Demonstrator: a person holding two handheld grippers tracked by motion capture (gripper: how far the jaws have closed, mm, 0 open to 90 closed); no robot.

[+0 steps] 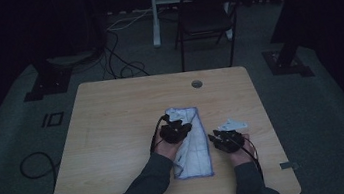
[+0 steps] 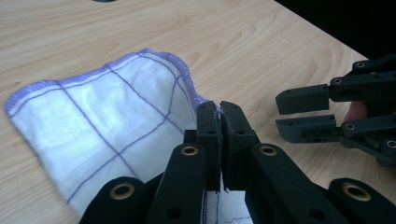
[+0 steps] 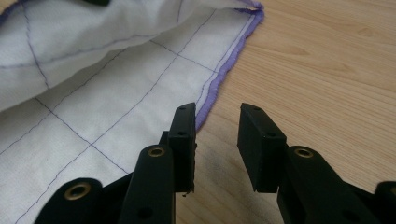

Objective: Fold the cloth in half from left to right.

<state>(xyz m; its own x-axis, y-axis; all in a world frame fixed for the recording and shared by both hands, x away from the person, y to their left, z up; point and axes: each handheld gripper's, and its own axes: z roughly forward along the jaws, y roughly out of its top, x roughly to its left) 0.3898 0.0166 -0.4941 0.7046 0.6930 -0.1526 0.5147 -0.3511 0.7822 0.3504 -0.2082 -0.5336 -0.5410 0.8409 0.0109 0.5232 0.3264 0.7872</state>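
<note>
Cloth (image 1: 189,142) folded on the wooden table (image 1: 114,135), near its front edge.
Left gripper (image 2: 219,108) jaws clamped on the cloth's purple hem; right gripper (image 3: 217,121) jaws apart, just beside the cloth's right edge.

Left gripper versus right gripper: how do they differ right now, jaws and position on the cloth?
The left gripper has its jaws shut on the cloth, pinching its purple-stitched edge; the right gripper has its jaws open, holding nothing. From above, the left gripper sits over the cloth, while the right gripper sits beside its edge on the bare table. Both are black, hand-held and low over the table.
</note>
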